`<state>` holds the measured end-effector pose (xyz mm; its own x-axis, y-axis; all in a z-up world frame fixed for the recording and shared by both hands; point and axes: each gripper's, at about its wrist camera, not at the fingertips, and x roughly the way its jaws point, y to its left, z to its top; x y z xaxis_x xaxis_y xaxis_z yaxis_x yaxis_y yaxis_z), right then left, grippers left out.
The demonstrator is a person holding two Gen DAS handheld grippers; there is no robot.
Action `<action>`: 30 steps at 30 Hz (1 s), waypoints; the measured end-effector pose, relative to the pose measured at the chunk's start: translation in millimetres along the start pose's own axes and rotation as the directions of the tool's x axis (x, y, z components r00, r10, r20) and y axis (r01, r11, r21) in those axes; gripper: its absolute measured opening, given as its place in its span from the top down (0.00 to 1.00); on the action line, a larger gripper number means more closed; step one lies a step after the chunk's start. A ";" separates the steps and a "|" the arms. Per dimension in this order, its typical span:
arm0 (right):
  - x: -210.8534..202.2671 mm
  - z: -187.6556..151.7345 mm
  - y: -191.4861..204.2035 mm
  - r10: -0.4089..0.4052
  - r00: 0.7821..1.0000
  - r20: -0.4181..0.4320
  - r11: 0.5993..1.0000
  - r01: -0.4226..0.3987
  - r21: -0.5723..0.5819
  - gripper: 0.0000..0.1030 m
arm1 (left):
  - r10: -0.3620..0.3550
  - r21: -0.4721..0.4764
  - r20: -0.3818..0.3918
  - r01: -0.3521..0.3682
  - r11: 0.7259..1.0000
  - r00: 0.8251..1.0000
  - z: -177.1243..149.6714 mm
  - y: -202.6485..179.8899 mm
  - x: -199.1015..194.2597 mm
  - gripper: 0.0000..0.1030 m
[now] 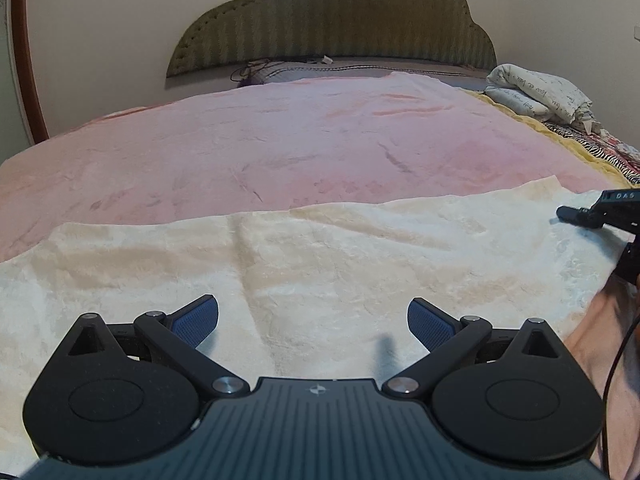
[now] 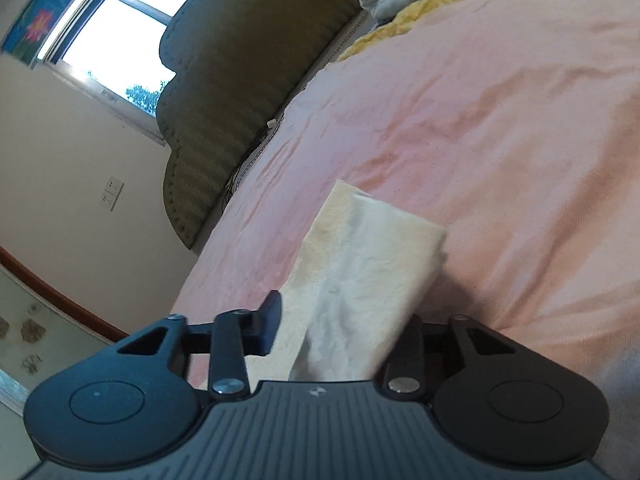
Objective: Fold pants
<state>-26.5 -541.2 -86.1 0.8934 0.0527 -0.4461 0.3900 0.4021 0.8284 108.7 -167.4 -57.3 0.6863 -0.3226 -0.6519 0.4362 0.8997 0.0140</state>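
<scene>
The cream fleece pants (image 1: 304,264) lie flat across the pink bed cover, spread from left to right in the left wrist view. My left gripper (image 1: 313,320) is open just above them, blue pads wide apart, holding nothing. My right gripper shows at the far right edge (image 1: 576,214) over the pants' right end. In the right wrist view the pants (image 2: 360,280) run forward between my right gripper's (image 2: 340,332) open fingers; the right finger is mostly hidden behind the cloth.
The pink cover (image 1: 280,140) fills the bed up to an olive padded headboard (image 1: 336,20). A bundle of white printed bedding (image 1: 536,92) and a yellow blanket (image 1: 560,136) lie at the far right. Cables (image 1: 256,70) lie near the headboard.
</scene>
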 end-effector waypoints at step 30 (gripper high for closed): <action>-3.3 -179.5 199.9 -0.036 0.998 -0.045 0.321 -0.031 -0.946 0.87 | -0.651 -0.821 0.080 0.419 0.386 0.755 15.4 88.7 92.4 0.05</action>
<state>8.5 -296.8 20.2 0.8680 0.0788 -0.4903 -0.1131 0.9928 -0.0406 219.7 -121.9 -104.5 0.2807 -0.8524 -0.4412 -0.0216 0.4539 -0.8908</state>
